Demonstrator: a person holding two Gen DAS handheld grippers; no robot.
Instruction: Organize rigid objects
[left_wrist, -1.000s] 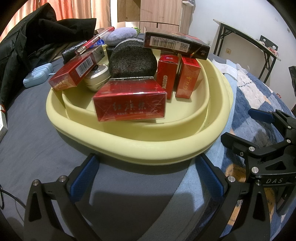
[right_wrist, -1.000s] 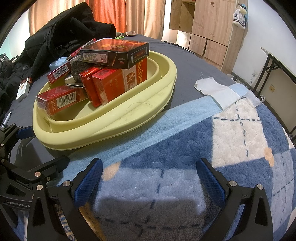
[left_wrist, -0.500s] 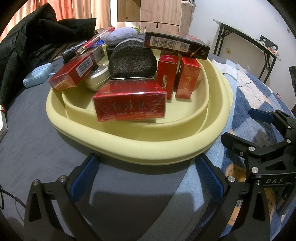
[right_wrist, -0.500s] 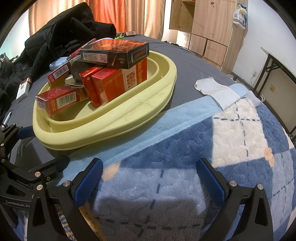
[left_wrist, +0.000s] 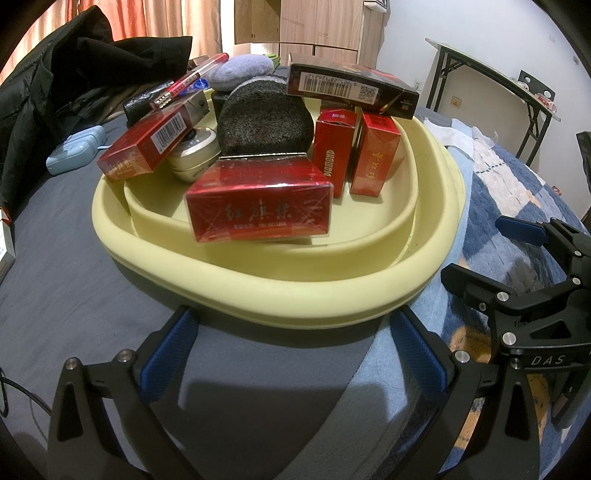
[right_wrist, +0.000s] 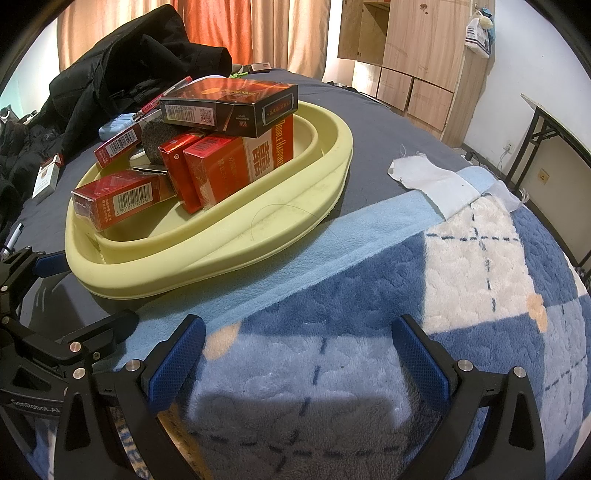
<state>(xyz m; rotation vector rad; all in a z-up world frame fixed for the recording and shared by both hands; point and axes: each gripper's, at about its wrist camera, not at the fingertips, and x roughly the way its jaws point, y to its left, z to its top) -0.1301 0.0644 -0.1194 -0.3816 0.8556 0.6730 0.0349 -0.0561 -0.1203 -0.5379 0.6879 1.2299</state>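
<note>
On your far left, off the tray, lie a black coat (left_wrist: 55, 92) and one small blue case (left_wrist: 75, 149) on the grey sheet (left_wrist: 74, 288).

Your left gripper (left_wrist: 291, 354) is wide open and holds nothing. Its two blue pads sit just in front of the yellow tray (left_wrist: 295, 299), one on each side, not touching it.

The tray holds the stuff. Count the boxes: six in all. From the left, one red box (left_wrist: 142, 151) leans tilted on the tray's edge. Under it is one round cream jar (left_wrist: 194, 153). Next comes one red box (left_wrist: 258, 201) lying flat at the front. Behind it is one black sponge (left_wrist: 264, 123). Then two red boxes stand up side by side, one that says DIAMOND (left_wrist: 334, 151) and one beside it (left_wrist: 375, 155). One dark box (left_wrist: 351, 88) lies flat on top of them. From your right camera you can see one more big red box (right_wrist: 266, 151) under the dark box.

Behind the tray are one red pen (left_wrist: 192, 79) and one round purple puff (left_wrist: 240, 70).

Your right gripper (right_wrist: 297, 358) is wide open too, empty, over the blue and white blanket (right_wrist: 406, 277). One white cloth (right_wrist: 432, 181) lies past it.
</note>
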